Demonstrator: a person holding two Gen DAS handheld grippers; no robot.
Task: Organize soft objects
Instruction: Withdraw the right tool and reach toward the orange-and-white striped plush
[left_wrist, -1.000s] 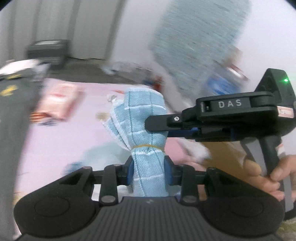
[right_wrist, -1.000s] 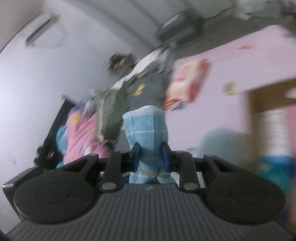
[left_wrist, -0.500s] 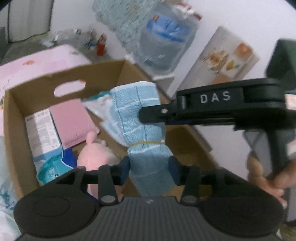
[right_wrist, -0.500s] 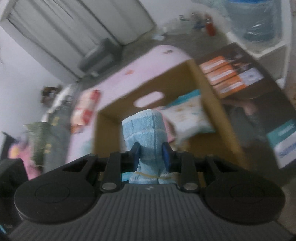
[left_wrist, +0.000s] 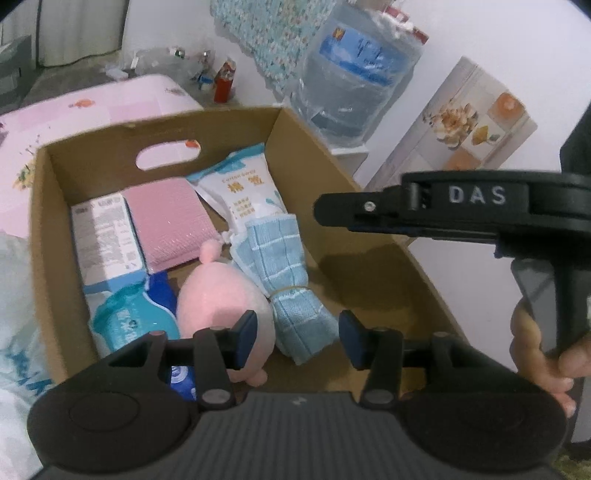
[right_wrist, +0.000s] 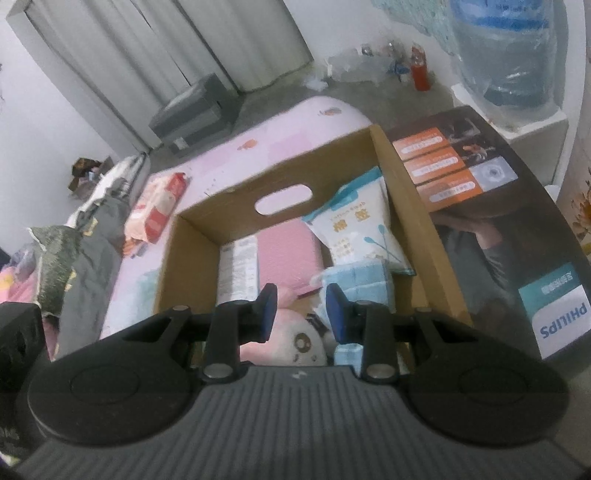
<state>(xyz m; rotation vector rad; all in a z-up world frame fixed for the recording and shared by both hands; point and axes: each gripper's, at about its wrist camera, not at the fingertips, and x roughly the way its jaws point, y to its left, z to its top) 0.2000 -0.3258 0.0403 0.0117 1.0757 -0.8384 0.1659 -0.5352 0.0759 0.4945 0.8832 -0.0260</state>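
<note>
The left tool (left_wrist: 297, 339) hides the near end of the pink plush (left_wrist: 221, 299), and the right tool (right_wrist: 301, 314) cuts the towel (right_wrist: 365, 278) in two, so its middle cannot be seen. One towel, pale blue with a white grid and bound by one yellow rubber band, lies in the box (left_wrist: 306, 144) just beyond both tools, touching the plush beside three packets and one pink pad. The left tool's jaws are opening and the right's stand parted, neither gripping anything.
</note>
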